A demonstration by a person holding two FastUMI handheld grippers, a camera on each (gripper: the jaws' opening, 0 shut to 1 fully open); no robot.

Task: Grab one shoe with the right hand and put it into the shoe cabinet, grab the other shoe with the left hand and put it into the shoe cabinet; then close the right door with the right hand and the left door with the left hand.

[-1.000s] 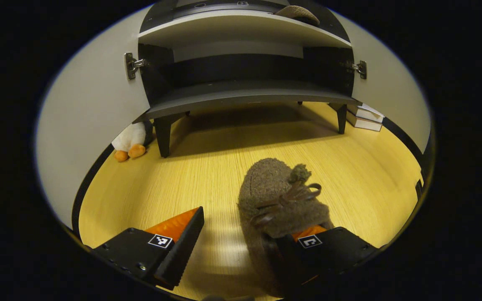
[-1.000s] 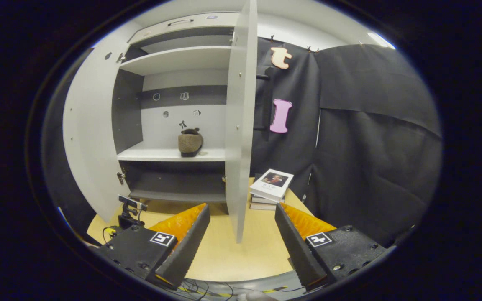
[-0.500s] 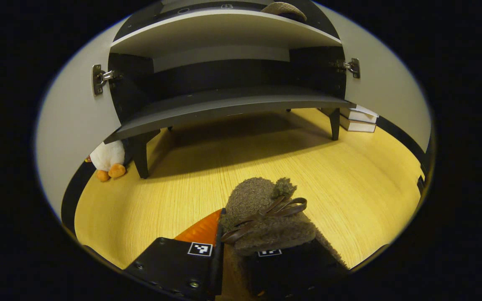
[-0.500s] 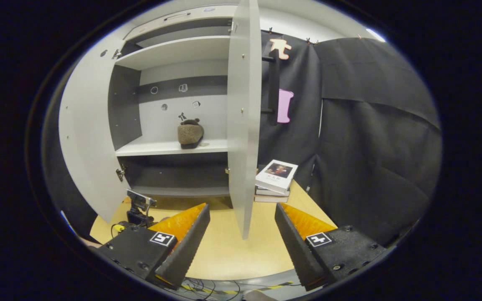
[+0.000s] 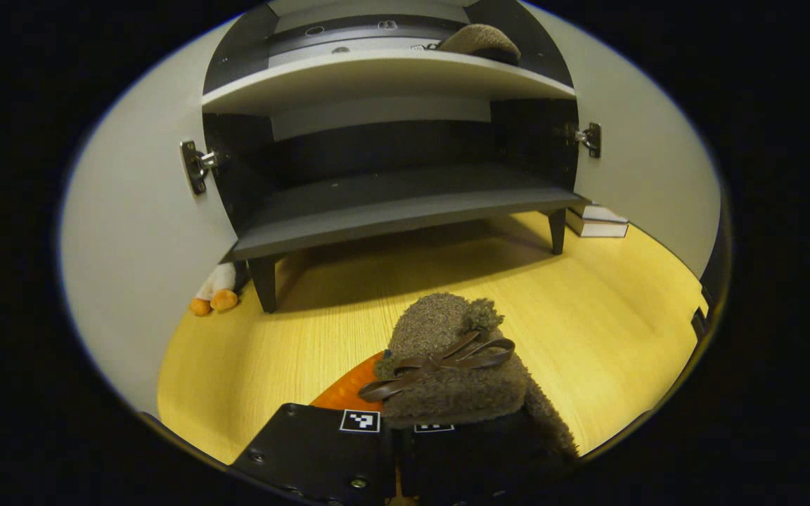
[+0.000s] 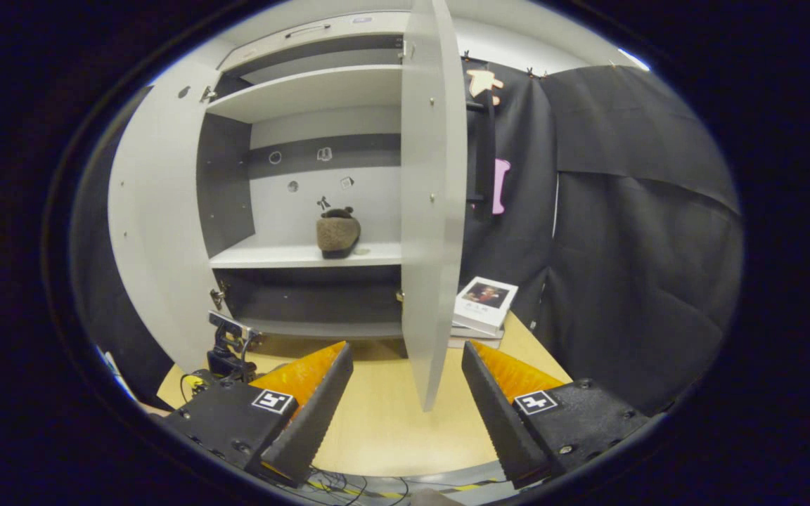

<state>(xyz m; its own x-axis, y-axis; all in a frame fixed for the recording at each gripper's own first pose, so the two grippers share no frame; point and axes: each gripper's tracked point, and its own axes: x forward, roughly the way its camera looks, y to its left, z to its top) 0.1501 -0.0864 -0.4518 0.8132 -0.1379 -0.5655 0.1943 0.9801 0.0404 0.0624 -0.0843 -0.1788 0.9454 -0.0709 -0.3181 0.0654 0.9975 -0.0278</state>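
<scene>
1. While the left gripper (image 5: 405, 450) is clamping the heel end of the second shoe (image 5: 455, 372), the shoe's long axis is pointing away from the fingers, toward the shoe cabinet (image 5: 391, 211) standing far ahead.
2. The right gripper (image 6: 405, 407) is hovering with its fingers spread apart and nothing between them, its view facing the edge of the right door (image 6: 433, 211).
3. The first shoe (image 6: 338, 233) is sitting on the middle shelf (image 6: 278, 254), toward its right.
4. I reckon the left hand is nearer the free space left of that shoe.
</scene>
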